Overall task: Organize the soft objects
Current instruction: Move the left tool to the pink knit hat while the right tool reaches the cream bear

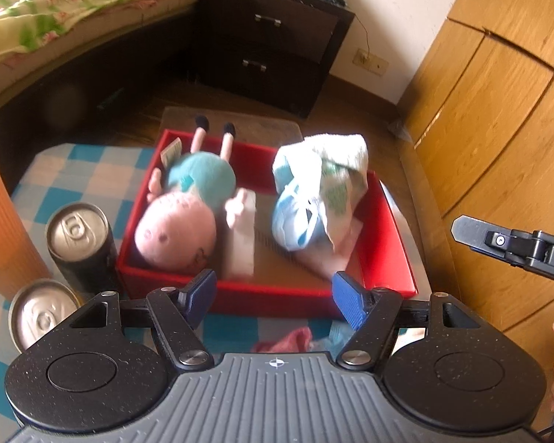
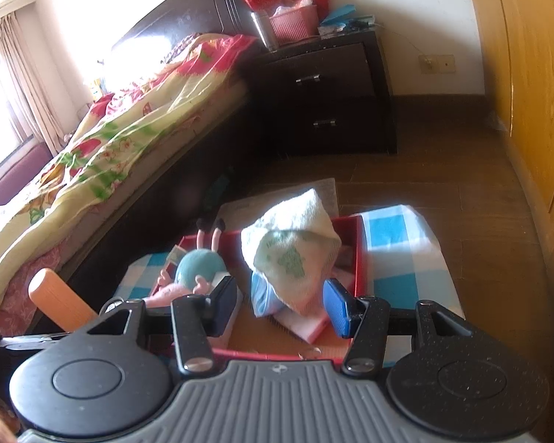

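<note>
Hovering with jaws apart and empty, the left gripper (image 1: pixel 275 297) and right gripper (image 2: pixel 280 308) face a red box (image 1: pixel 402 258) holding a plush pig (image 1: pixel 188 214) and bunched towel (image 1: pixel 325 192).

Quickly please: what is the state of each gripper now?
Left gripper: open, holding nothing.
Right gripper: open, holding nothing.
</note>
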A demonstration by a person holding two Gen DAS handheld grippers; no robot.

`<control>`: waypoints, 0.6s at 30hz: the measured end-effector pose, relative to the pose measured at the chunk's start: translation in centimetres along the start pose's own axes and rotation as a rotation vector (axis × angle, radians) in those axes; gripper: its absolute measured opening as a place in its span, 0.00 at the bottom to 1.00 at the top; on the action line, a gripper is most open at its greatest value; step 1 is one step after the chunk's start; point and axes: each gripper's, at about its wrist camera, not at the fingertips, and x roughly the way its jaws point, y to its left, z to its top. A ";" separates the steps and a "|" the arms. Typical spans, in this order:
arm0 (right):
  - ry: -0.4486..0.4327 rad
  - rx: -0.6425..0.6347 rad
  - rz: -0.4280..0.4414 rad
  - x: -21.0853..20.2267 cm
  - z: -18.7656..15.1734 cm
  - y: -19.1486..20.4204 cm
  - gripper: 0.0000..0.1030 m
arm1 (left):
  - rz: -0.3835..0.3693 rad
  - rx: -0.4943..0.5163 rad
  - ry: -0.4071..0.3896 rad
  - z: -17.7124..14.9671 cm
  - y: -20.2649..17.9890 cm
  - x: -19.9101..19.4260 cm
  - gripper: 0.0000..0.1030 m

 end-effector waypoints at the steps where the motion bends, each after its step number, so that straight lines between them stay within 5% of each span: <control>1: 0.004 0.003 -0.002 -0.1 -0.2 -0.1 0.29 | -0.003 0.006 0.008 -0.2 -0.2 0.1 0.67; 18: 0.081 -0.006 -0.040 -0.6 -2.6 -1.6 0.40 | -0.001 0.054 0.104 -2.1 -1.6 2.5 0.72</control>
